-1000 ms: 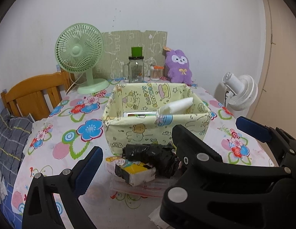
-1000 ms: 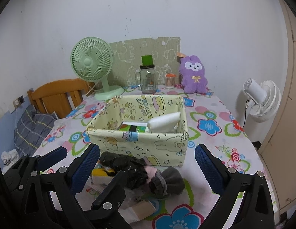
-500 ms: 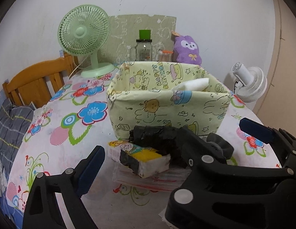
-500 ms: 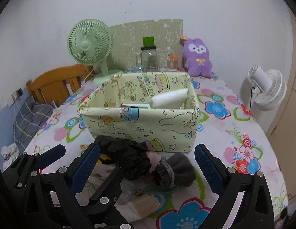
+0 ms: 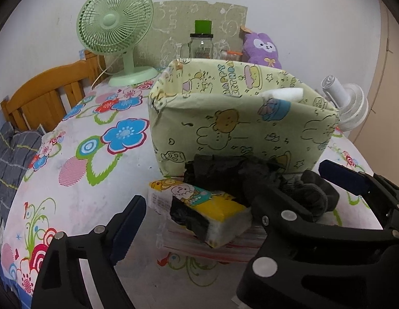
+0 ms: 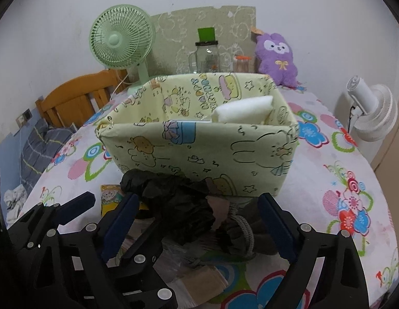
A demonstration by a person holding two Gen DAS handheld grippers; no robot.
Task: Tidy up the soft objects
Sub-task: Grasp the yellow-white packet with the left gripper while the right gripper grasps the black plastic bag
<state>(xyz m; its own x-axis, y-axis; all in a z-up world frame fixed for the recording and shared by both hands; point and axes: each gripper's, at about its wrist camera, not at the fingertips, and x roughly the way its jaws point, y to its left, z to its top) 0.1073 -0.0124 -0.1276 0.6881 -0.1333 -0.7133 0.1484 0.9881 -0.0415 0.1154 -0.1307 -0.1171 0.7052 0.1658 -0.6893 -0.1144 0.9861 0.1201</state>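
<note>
Left wrist view: my left gripper (image 5: 230, 200), jaws apart, faces the yellow cartoon-print tissue pack (image 5: 199, 211) lying crosswise before the pale-green fabric basket (image 5: 240, 128). Right wrist view: my right gripper (image 6: 199, 226), jaws apart, straddles the crumpled black plastic bag (image 6: 173, 195). The basket looms larger than before.

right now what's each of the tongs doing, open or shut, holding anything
Left tongs: open, empty, straddling the tissue pack.
Right tongs: open, empty, around the black bag.
</note>
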